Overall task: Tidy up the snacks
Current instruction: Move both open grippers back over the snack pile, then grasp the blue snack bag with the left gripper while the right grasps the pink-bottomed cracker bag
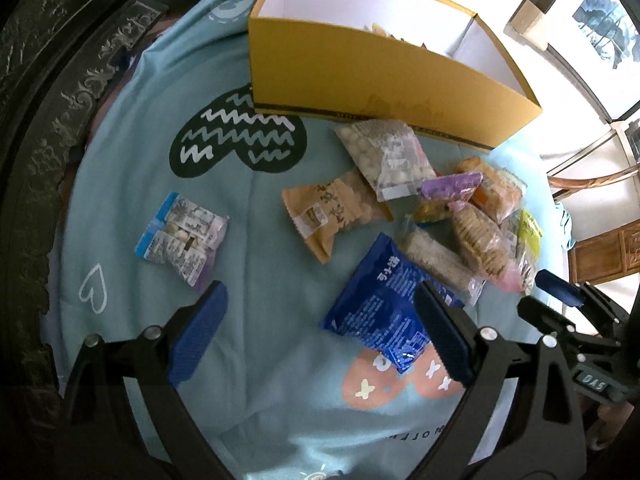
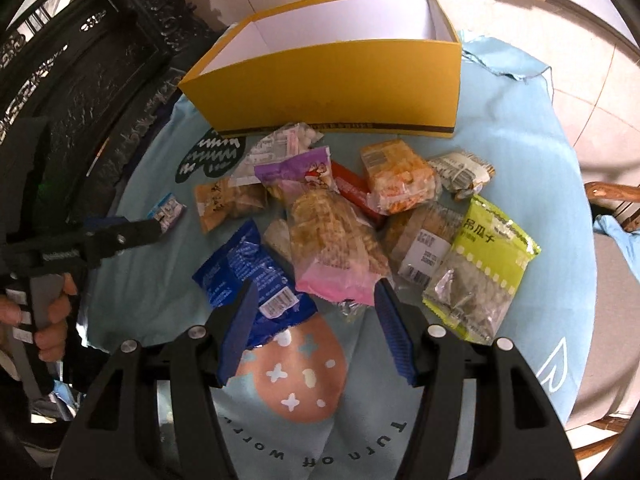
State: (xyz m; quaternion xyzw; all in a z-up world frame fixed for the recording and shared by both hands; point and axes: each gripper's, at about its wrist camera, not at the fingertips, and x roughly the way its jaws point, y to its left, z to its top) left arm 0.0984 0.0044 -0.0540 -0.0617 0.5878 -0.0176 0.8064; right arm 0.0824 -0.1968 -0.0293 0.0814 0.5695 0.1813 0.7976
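Observation:
A pile of snack packets lies on a light blue cloth in front of a yellow box (image 1: 360, 64) (image 2: 332, 80) with a white inside. My left gripper (image 1: 320, 300) stands open above the cloth, with a small blue-edged packet (image 1: 182, 236) by its left finger and a dark blue packet (image 1: 380, 312) under its right finger. My right gripper (image 2: 316, 292) is open too, hovering over the near end of a pink-ended biscuit packet (image 2: 336, 248), with the dark blue packet (image 2: 252, 272) to the left. A green seed packet (image 2: 480, 264) lies to the right. Nothing is held.
Dark carved furniture (image 1: 48, 120) runs along the left of the table. A wooden chair (image 2: 616, 200) stands at the right. The cloth (image 1: 260, 400) near me carries a pink printed shape. A hand (image 2: 52, 320) holds the left gripper's handle at the right wrist view's left edge.

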